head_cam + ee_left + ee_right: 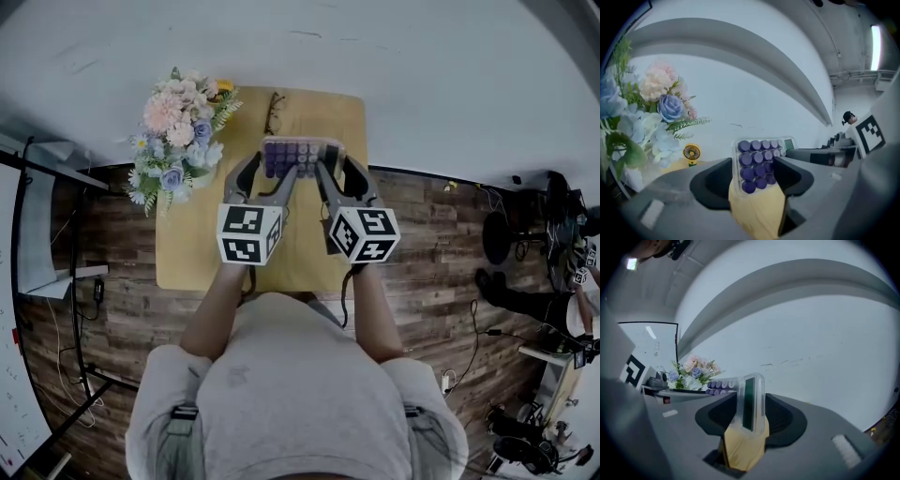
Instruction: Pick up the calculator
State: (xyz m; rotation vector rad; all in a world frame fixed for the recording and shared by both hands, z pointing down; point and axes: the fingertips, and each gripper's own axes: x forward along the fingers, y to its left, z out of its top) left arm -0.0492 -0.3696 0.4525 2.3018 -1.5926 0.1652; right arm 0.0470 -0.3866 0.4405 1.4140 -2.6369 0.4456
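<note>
L gripper [757, 173] clamped on calculator [303, 157] keypad end | R gripper [749, 406] clamped on display end | step: I judge grasp set | nxt: lift both level

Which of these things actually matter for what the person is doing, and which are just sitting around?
Part of the job:
calculator
left hand-held gripper, closed on its keypad end
right hand-held gripper, closed on its display end

Just lying about:
flower bouquet
eyeglasses
small yellow fan
All three rest on the wooden table.
</note>
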